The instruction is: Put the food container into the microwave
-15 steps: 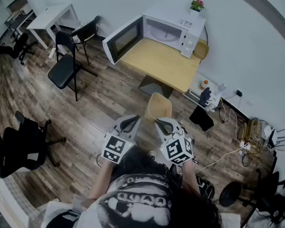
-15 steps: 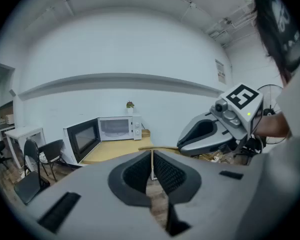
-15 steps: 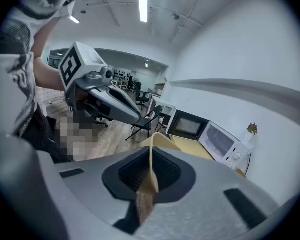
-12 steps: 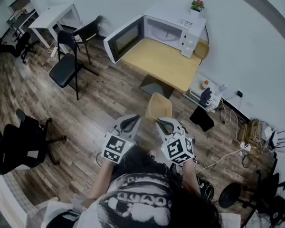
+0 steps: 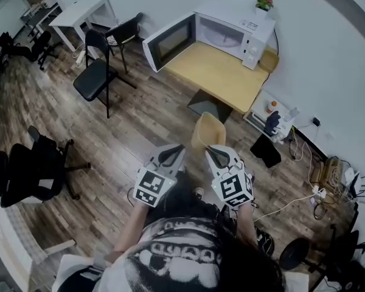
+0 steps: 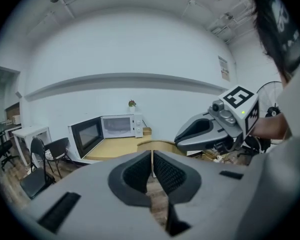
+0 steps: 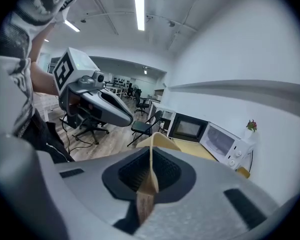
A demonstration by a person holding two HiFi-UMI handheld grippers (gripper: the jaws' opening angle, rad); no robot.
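I hold a tan, open-topped food container point(image 5: 208, 131) between both grippers, low over the wooden floor. My left gripper point(image 5: 180, 152) is shut on its left rim, and the thin wall shows pinched between the pads in the left gripper view point(image 6: 152, 170). My right gripper point(image 5: 210, 154) is shut on the right rim, with the wall clamped edge-on in the right gripper view point(image 7: 151, 176). The white microwave point(image 5: 231, 32) stands at the back of a light wooden table point(image 5: 222, 75) ahead of me, and its door point(image 5: 169, 41) is swung wide open to the left.
A black folding chair point(image 5: 97, 72) stands left of the table and an office chair point(image 5: 30, 172) sits at my left. A small potted plant point(image 5: 264, 2) is on top of the microwave. Cables, a power strip and a dark bag point(image 5: 266, 149) lie along the right wall.
The room has slid slightly across the head view as the person shifted. Both grippers keep the same hold on the container.
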